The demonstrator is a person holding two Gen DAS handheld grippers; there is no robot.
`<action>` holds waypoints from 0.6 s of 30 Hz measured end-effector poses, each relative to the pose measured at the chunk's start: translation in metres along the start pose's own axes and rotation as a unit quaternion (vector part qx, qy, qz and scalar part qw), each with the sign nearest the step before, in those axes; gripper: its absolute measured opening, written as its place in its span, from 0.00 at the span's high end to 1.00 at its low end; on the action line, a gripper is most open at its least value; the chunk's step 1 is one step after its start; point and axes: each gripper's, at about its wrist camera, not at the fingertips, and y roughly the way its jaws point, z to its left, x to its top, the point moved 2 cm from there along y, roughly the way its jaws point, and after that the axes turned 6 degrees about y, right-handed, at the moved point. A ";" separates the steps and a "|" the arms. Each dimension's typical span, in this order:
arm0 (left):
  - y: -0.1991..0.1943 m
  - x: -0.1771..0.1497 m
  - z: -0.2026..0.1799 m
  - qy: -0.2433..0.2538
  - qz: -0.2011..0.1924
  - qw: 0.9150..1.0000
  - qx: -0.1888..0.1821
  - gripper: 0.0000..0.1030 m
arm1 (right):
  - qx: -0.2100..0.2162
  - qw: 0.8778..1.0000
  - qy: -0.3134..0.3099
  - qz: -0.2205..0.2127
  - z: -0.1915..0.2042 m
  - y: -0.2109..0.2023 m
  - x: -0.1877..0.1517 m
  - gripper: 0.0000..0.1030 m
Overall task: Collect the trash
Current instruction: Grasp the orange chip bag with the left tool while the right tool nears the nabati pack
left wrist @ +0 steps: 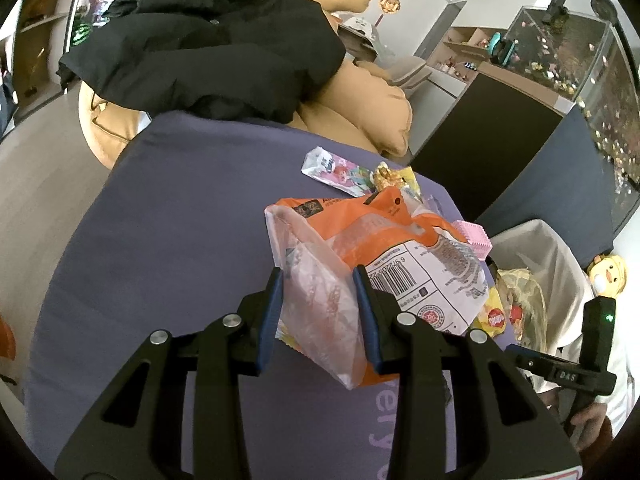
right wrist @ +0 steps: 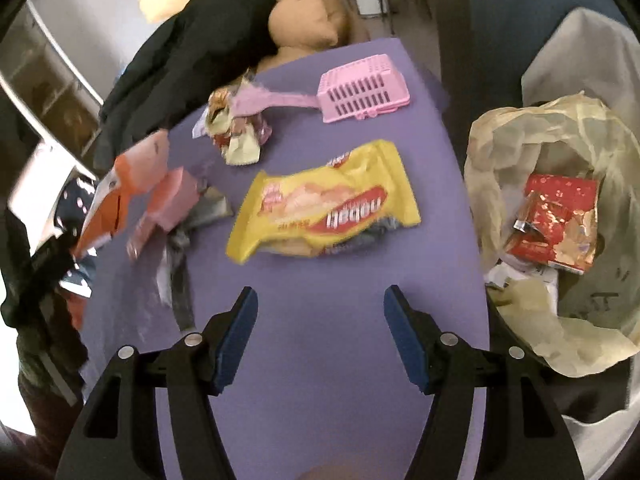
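Lifting orange snack bag (left wrist: 372, 248) pinched in left tongs (left wrist: 318, 320) above purple tabletop (right wrist: 320, 320); carry it over right edge to lined bin (right wrist: 560, 240) (keep grip firm); right tongs (right wrist: 320, 336) gape, holding nothing

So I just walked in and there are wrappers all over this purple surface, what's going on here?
Someone is clearing snack trash with two grippers. The left hand-held gripper is shut on an orange snack bag, lifted above the purple surface. The right hand-held gripper is open and empty, pointed toward a yellow biscuit wrapper lying flat. Beside the surface, a lined trash bin already holds a red wrapper. Crumpled wrappers and a pink scoop remain on the surface.
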 end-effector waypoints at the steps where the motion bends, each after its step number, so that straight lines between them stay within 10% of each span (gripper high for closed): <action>1: 0.000 0.001 0.001 -0.001 -0.001 1.000 0.001 0.68 | 0.002 1.000 0.004 -0.003 0.000 0.004 0.006 0.40; 18: 0.022 0.009 -0.005 0.009 0.015 1.000 0.001 0.68 | -0.050 0.994 -0.099 0.005 0.032 0.058 0.071 0.24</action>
